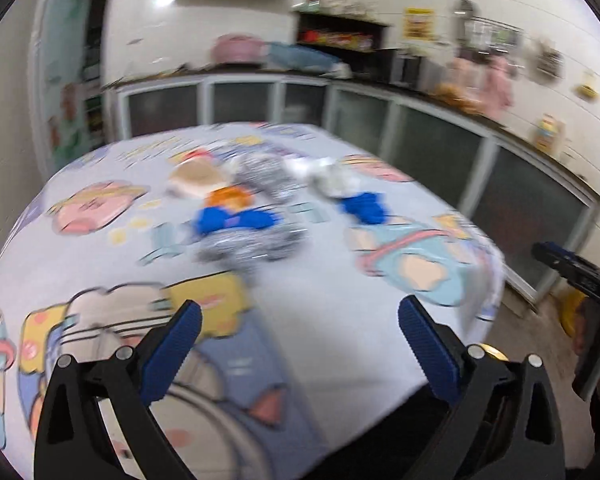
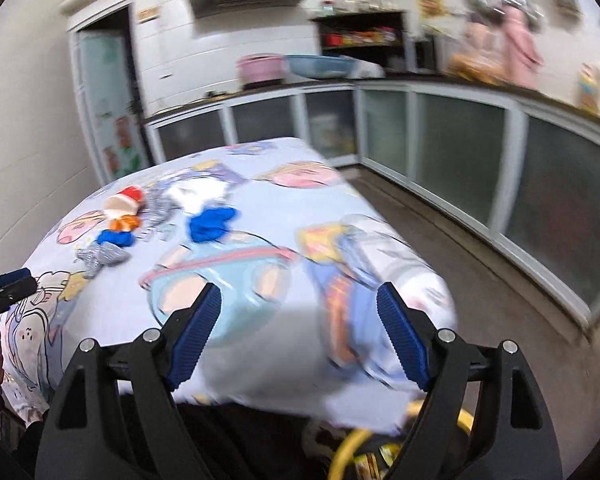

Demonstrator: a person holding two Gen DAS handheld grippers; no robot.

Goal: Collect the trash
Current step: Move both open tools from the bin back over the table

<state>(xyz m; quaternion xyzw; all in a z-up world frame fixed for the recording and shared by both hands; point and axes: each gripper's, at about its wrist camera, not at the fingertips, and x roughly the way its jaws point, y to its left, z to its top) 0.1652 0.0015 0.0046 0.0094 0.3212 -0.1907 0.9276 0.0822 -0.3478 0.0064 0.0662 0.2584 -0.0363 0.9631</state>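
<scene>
Now we hold the left gripper [image 1: 300, 336] and right gripper [image 2: 300, 320] with jaws apart and empty, the trash [image 1: 256, 200] well ahead of both. Blur could make us clamp the tablecloth [image 1: 332, 288] instead. Crumpled blue, silver, white and orange scraps cluster together.

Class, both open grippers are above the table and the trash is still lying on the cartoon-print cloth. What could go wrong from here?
1. The crumpled silver foil wrapper touches the blue crumpled piece; one grab may drag both.
2. The loose cartoon-print tablecloth could get pinched along with the trash.
3. The left gripper and right gripper are close together and may collide.
</scene>
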